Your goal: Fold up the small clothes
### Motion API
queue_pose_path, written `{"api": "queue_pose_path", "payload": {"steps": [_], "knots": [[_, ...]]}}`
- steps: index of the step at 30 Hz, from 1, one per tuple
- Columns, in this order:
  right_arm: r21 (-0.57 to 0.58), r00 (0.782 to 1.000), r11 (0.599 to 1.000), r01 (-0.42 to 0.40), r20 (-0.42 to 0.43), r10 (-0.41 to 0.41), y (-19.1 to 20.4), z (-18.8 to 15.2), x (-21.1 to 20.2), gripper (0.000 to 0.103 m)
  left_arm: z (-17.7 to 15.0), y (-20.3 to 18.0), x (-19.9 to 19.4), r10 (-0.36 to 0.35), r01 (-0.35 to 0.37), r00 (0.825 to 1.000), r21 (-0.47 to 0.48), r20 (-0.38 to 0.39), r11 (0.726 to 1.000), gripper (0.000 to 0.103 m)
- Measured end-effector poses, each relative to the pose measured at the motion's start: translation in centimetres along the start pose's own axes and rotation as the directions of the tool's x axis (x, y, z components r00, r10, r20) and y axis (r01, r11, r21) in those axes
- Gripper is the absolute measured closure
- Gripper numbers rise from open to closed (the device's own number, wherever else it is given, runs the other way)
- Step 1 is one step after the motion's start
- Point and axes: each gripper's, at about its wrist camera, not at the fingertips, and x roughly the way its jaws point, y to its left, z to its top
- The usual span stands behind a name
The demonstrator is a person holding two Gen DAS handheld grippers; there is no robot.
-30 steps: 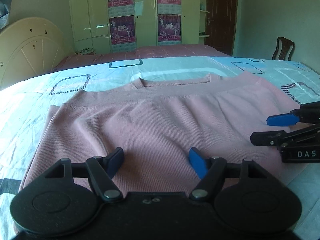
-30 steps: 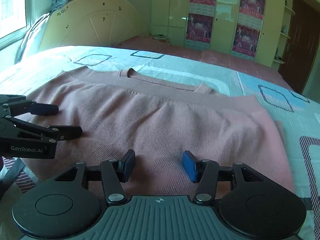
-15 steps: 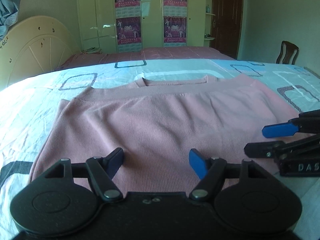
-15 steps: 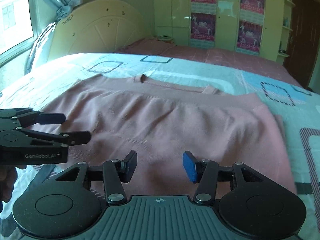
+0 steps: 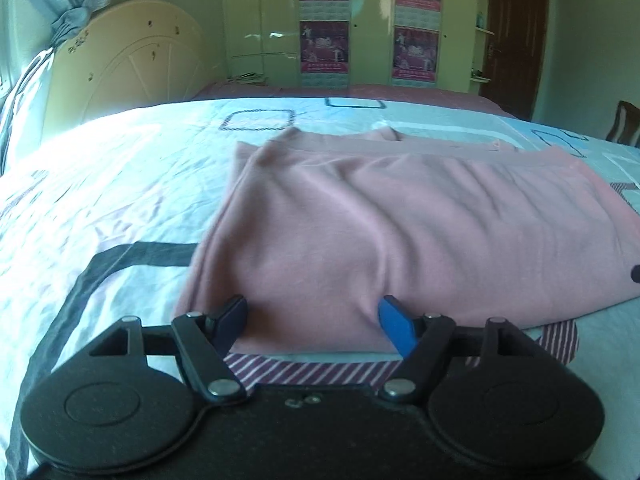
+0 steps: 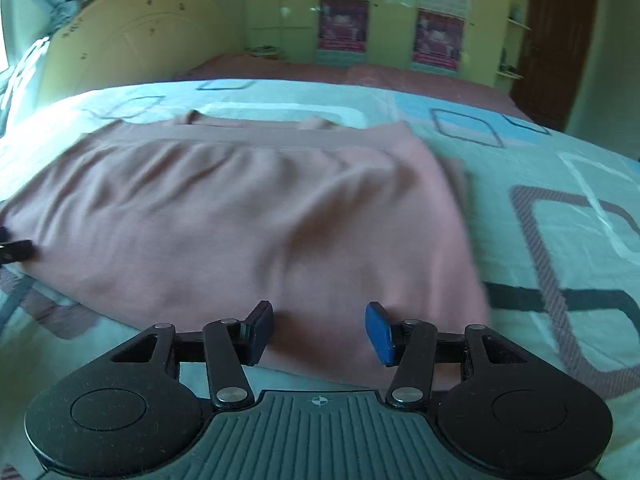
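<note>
A pink knit sweater [image 5: 400, 228] lies folded flat on the bed, its neckline at the far side; it also shows in the right wrist view [image 6: 248, 216]. My left gripper [image 5: 314, 320] is open, its fingers straddling the sweater's near left edge. My right gripper [image 6: 318, 330] is open over the sweater's near right edge. A tip of the left gripper [image 6: 16, 250] shows at the right wrist view's left border. A tip of the right gripper [image 5: 635, 274] shows at the left wrist view's right border.
The bed has a pale blue patterned sheet [image 5: 100, 200] with dark striped squares. A cream headboard [image 5: 132, 68] stands at the far left, a wardrobe with posters [image 5: 324, 40] behind, a dark door [image 6: 560, 40] and a chair [image 5: 624, 120] at the right.
Both grippers pulled back and apart toward the sweater's near corners. Each now sees only a tip of the other. Both stay open.
</note>
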Motion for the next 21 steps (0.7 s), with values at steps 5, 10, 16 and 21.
{"api": "queue_pose_path", "payload": {"steps": [5, 10, 16, 21], "knots": [[0.057, 1.000, 0.998, -0.004, 0.006, 0.004, -3.2, -1.0, -1.8, 0.052, -0.4, 0.9, -1.1, 0.017, -0.017, 1.000, 0.011, 0.007, 1.000, 0.030], [0.167, 0.996, 0.986, 0.023, 0.080, -0.036, -4.8, -0.6, -3.4, 0.052, -0.3, 2.6, -2.7, 0.087, -0.080, 0.993, -0.095, 0.079, 0.992, 0.032], [0.208, 1.000, 0.978, -0.023, -0.009, 0.026, -6.4, -0.8, -1.7, 0.082, -0.4, 6.0, -1.0, 0.090, -0.092, 0.996, -0.173, -0.024, 0.981, 0.050], [0.127, 0.999, 0.991, 0.039, -0.031, -0.035, -6.1, -1.6, -2.3, 0.095, -0.3, 6.9, -1.2, 0.082, -0.085, 0.996, -0.183, -0.024, 0.979, 0.060]]}}
